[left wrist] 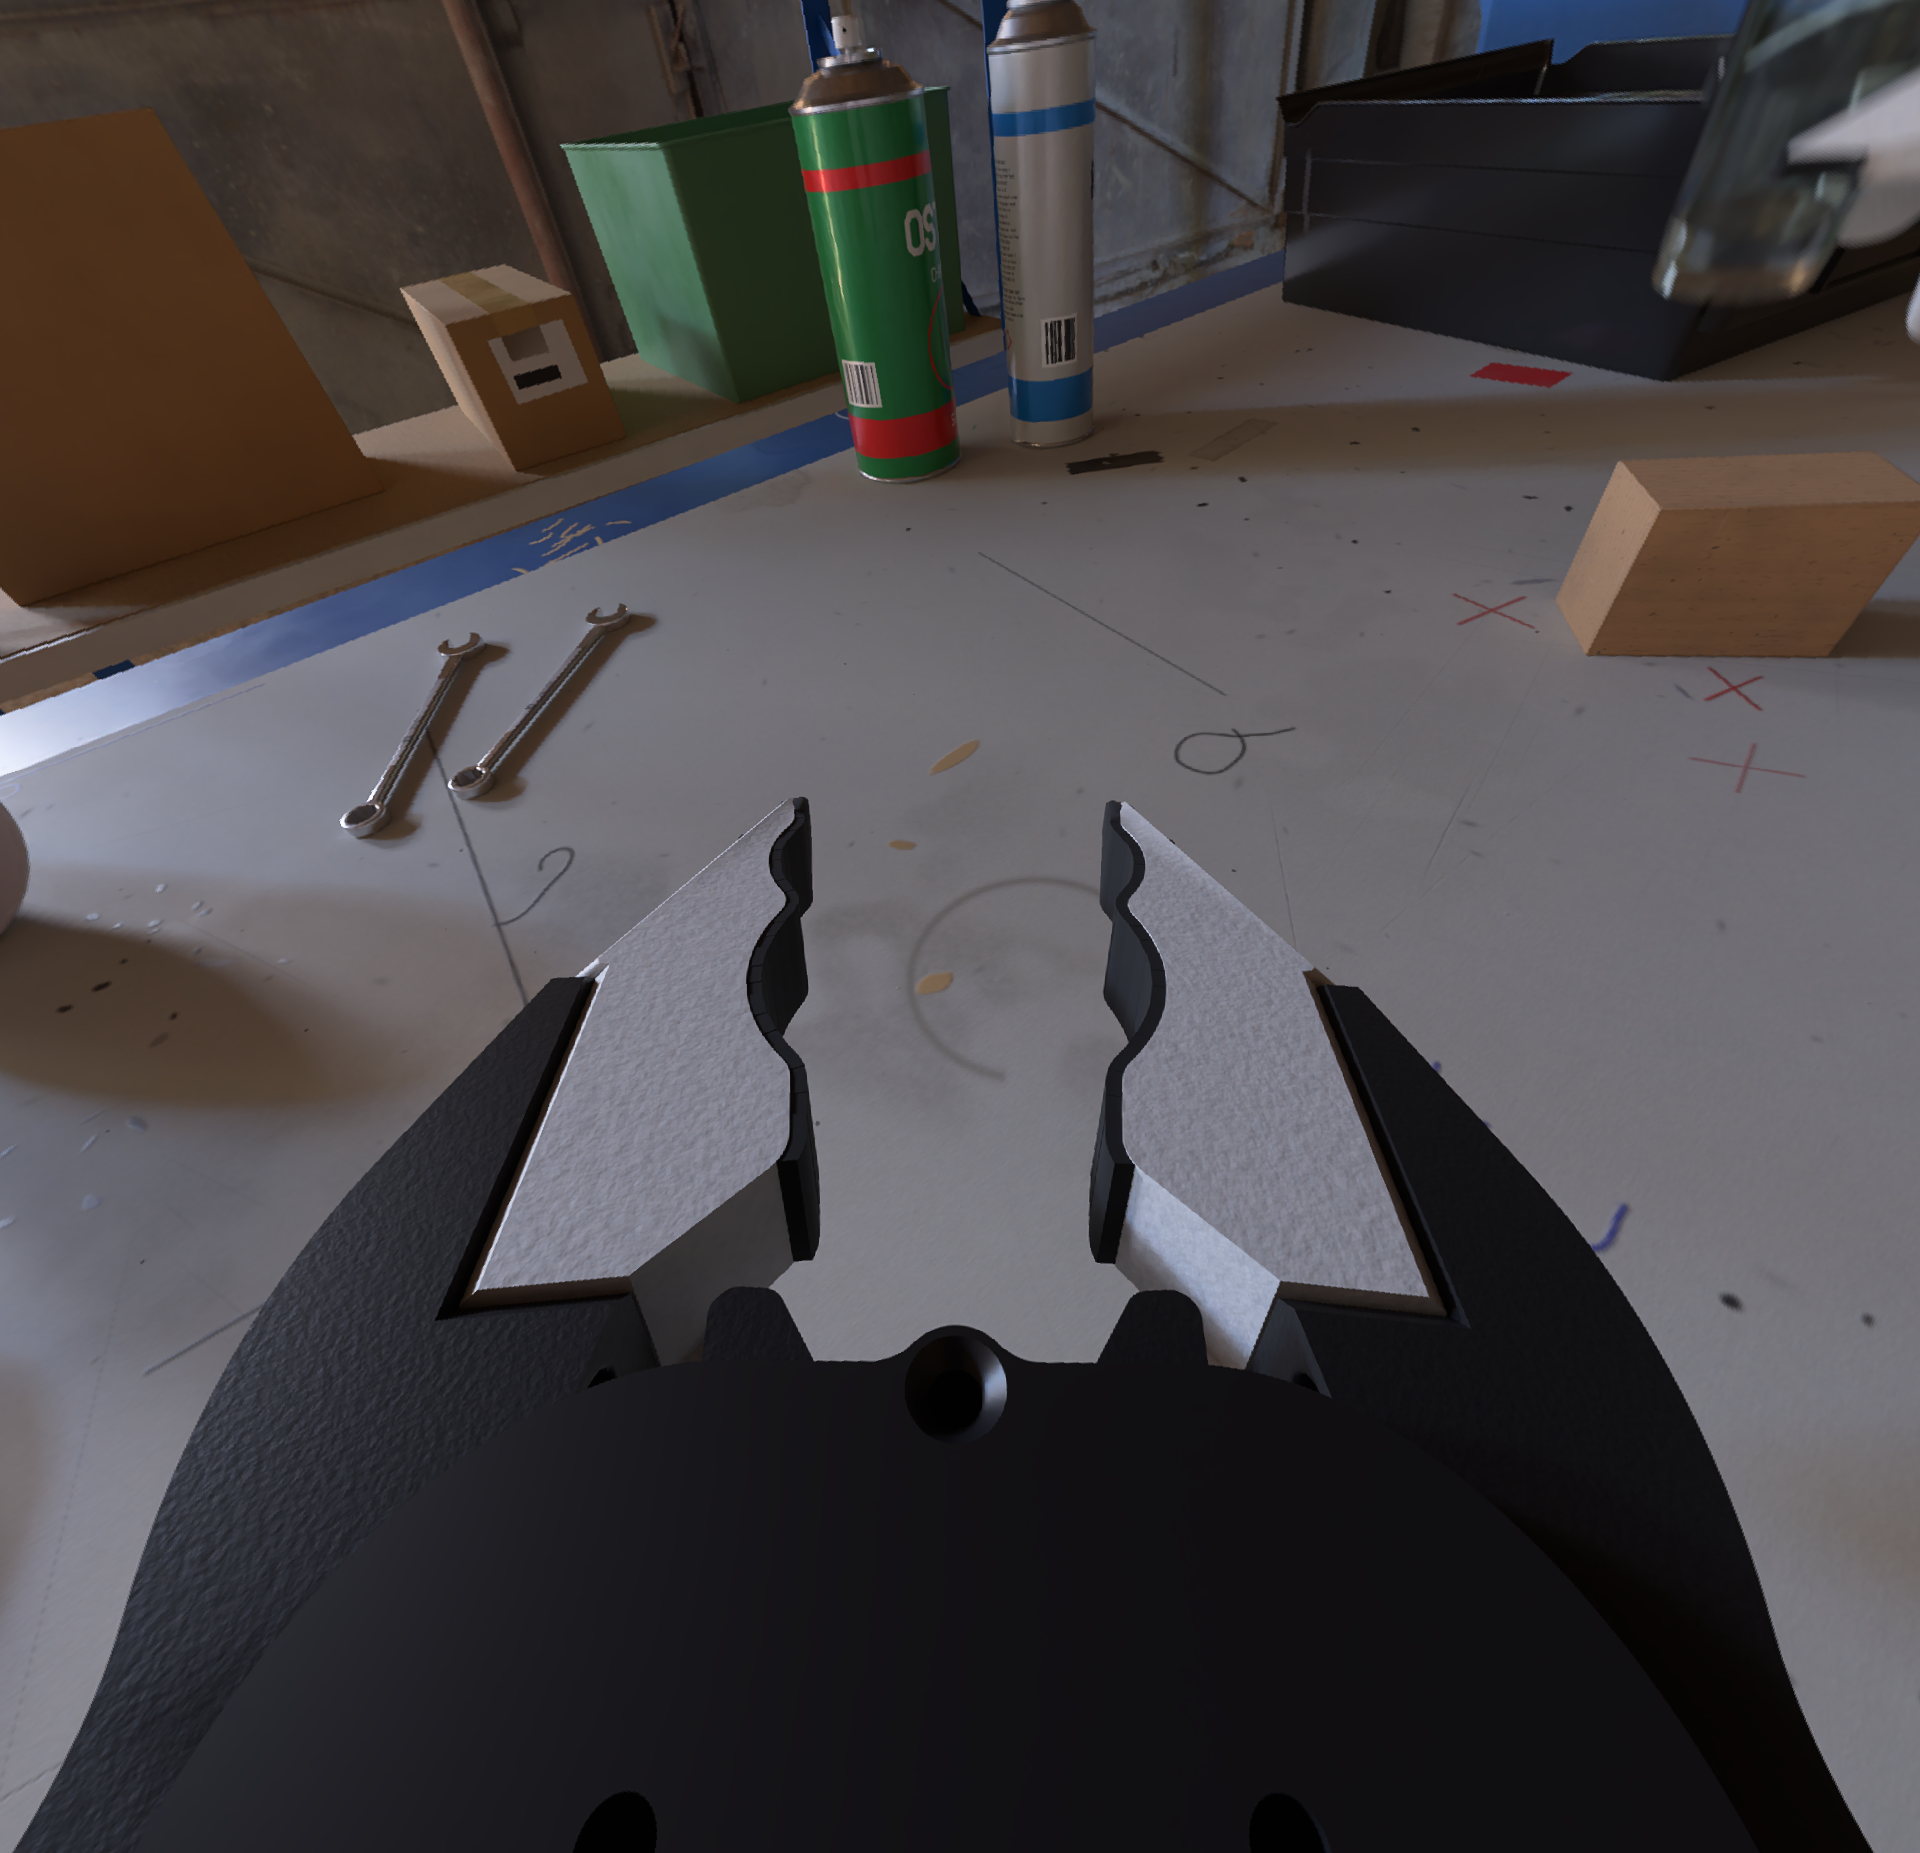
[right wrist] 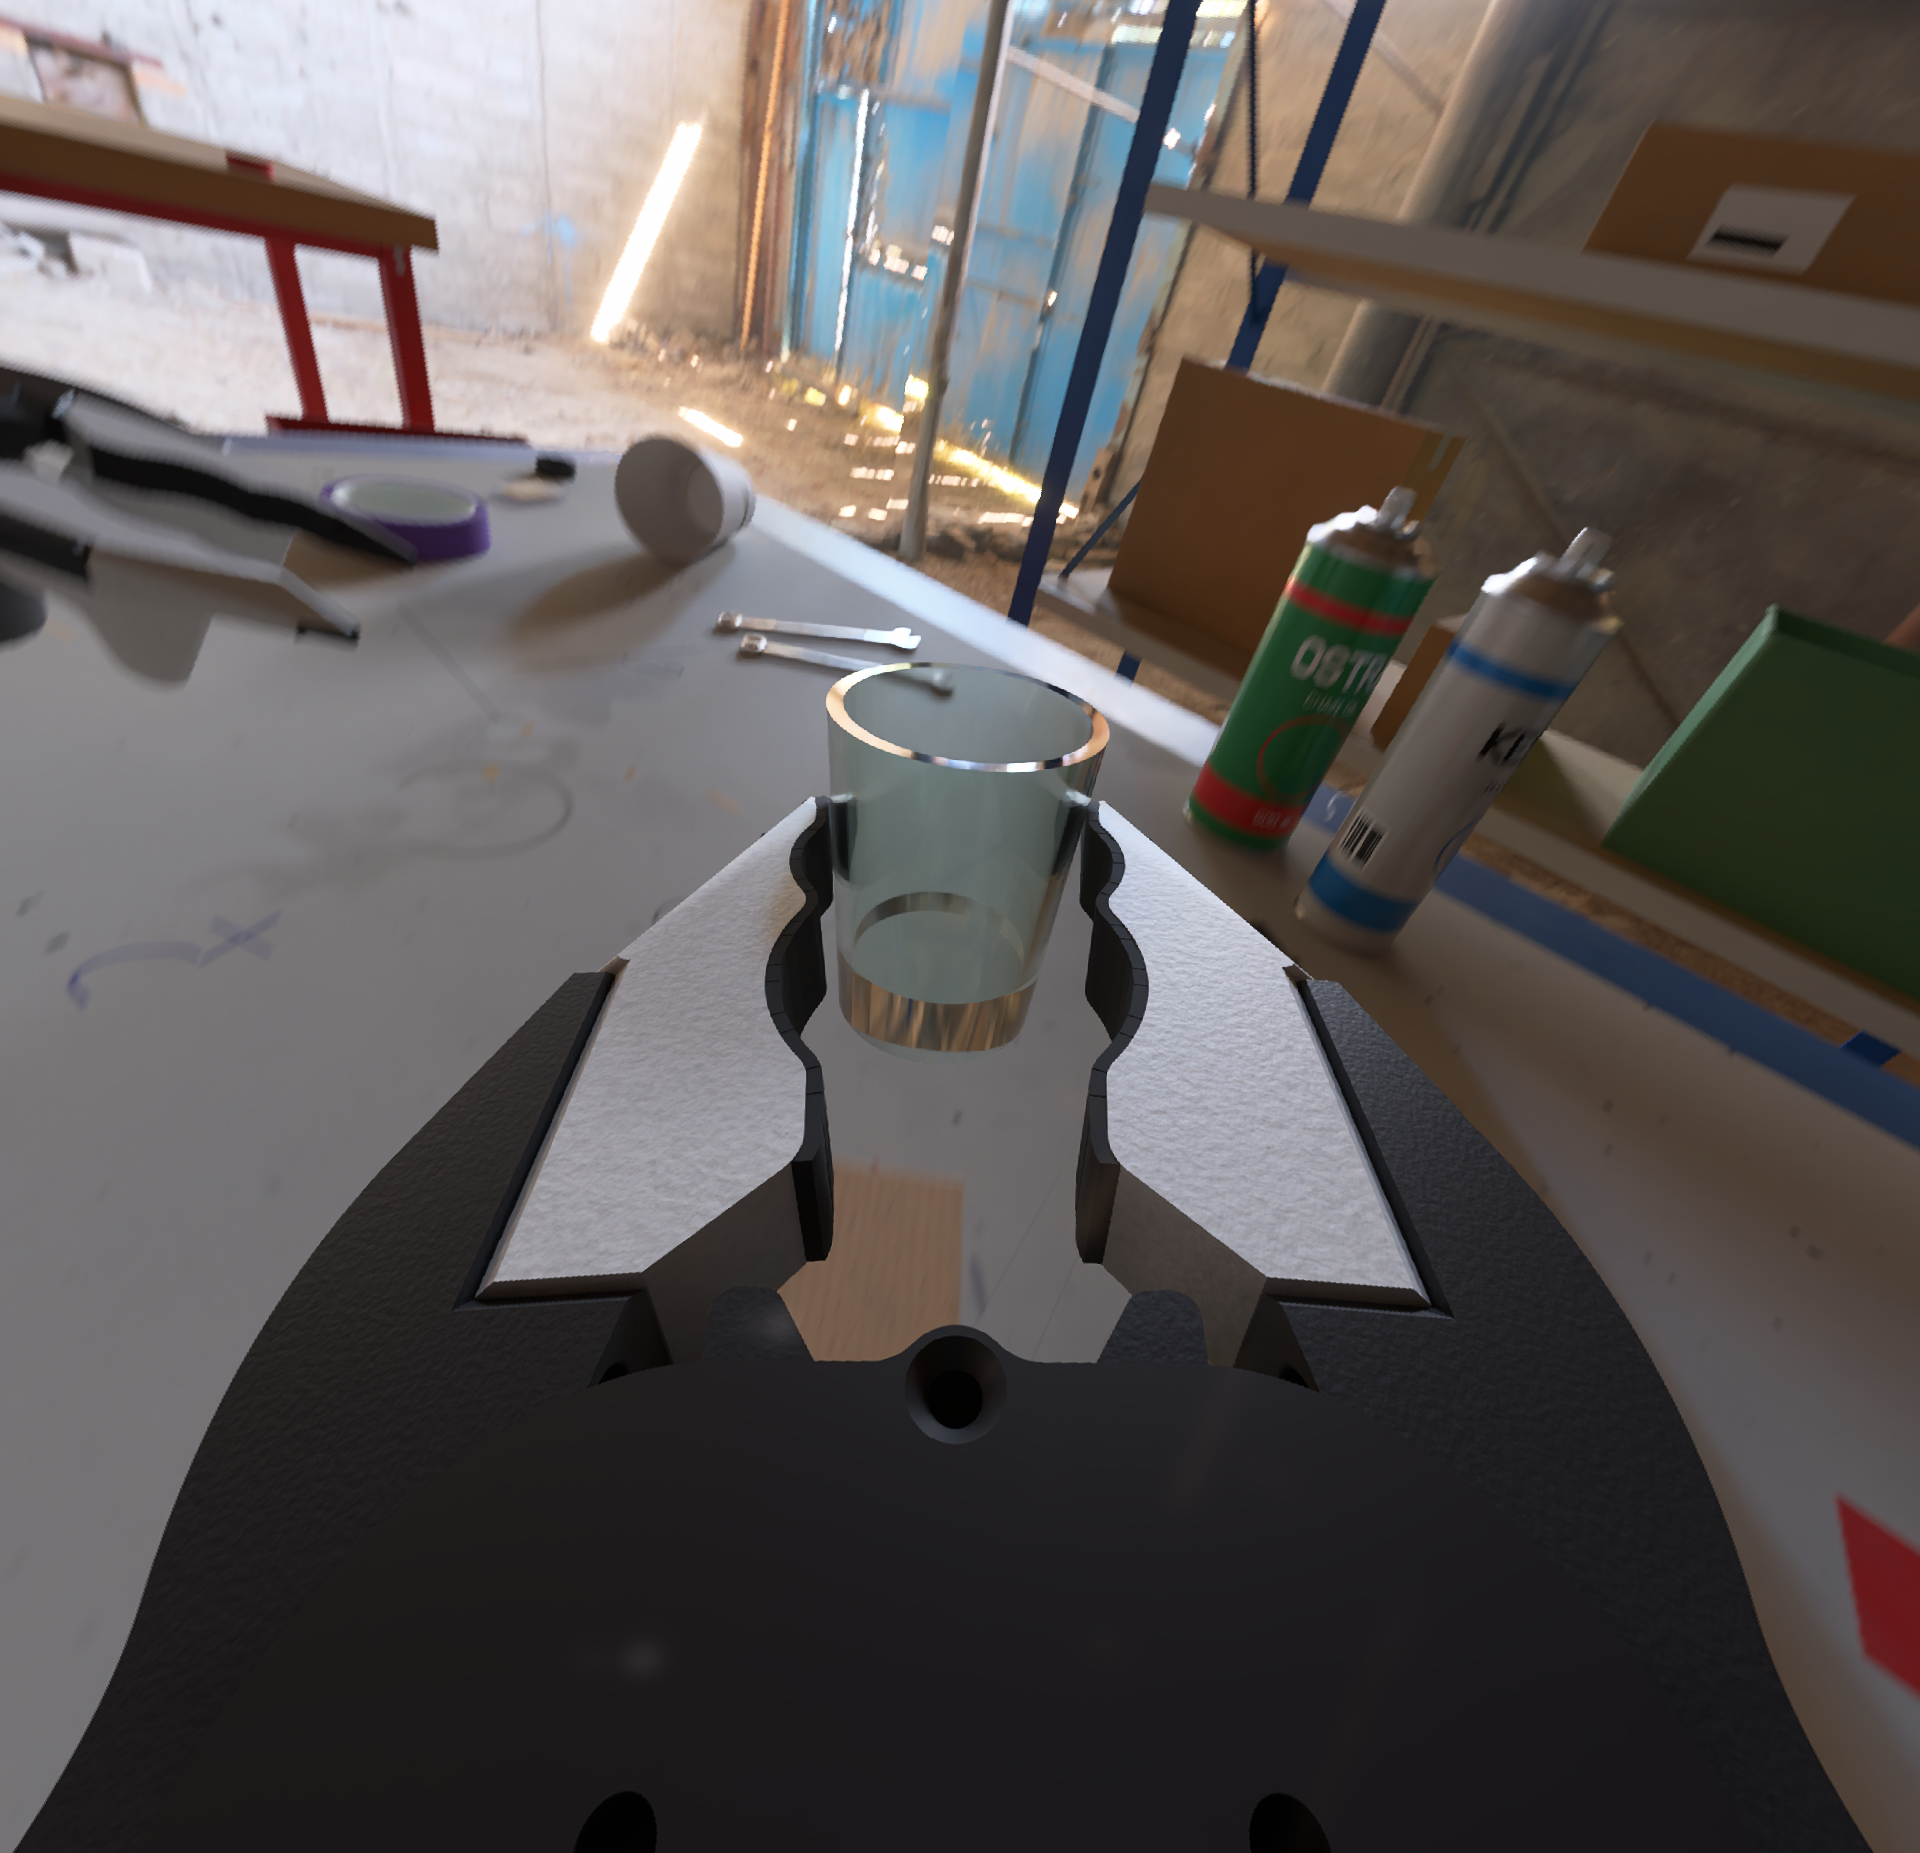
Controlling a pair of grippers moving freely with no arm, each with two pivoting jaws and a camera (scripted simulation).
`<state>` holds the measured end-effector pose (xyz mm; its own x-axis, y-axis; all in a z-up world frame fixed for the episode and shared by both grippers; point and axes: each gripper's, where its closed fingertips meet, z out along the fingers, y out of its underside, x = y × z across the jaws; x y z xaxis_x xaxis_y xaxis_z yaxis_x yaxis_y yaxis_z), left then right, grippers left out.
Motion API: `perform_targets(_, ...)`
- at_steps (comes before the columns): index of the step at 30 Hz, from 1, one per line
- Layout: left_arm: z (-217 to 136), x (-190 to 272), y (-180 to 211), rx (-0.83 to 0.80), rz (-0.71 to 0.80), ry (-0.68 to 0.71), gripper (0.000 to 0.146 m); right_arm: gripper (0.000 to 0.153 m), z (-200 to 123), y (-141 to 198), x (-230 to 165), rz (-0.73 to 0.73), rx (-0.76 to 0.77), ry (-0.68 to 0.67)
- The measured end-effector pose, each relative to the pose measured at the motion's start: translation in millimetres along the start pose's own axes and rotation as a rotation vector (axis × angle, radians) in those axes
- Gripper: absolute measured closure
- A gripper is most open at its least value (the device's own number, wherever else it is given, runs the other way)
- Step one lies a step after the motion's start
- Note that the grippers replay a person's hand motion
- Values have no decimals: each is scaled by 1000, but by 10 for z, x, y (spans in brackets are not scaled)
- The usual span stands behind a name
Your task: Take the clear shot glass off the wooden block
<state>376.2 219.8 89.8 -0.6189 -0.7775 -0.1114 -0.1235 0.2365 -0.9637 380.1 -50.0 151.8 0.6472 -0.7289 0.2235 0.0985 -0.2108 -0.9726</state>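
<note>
My right gripper [right wrist: 958, 816] is shut on the clear shot glass [right wrist: 961, 868] and holds it upright in the air, above the table. The wooden block [right wrist: 896, 1250] shows below, between the finger bases. In the left wrist view the shot glass [left wrist: 1756, 172] hangs blurred at the top right, well above the wooden block [left wrist: 1735, 567], whose top is bare. My left gripper [left wrist: 956, 816] is open and empty, low over the middle of the grey table [left wrist: 1143, 608]. It also shows in the right wrist view [right wrist: 208, 546], far left.
Two wrenches [left wrist: 488, 712] lie to the left. A green spray can [left wrist: 883, 265] and a silver-blue one [left wrist: 1044, 234] stand at the table's back edge. A black bin [left wrist: 1486, 214], a green bin [left wrist: 707, 245], cardboard boxes [left wrist: 509, 359], a purple tape roll [right wrist: 410, 515] and a tipped white cup [right wrist: 681, 499] sit around.
</note>
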Motion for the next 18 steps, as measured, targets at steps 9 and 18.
perform_targets(9,34,-30,70,-19,-26,0,90,105,469,-131,834,45,66,230)
perform_targets(18,154,-53,219,-67,-47,-2,91,105,592,567,973,130,-11,279)
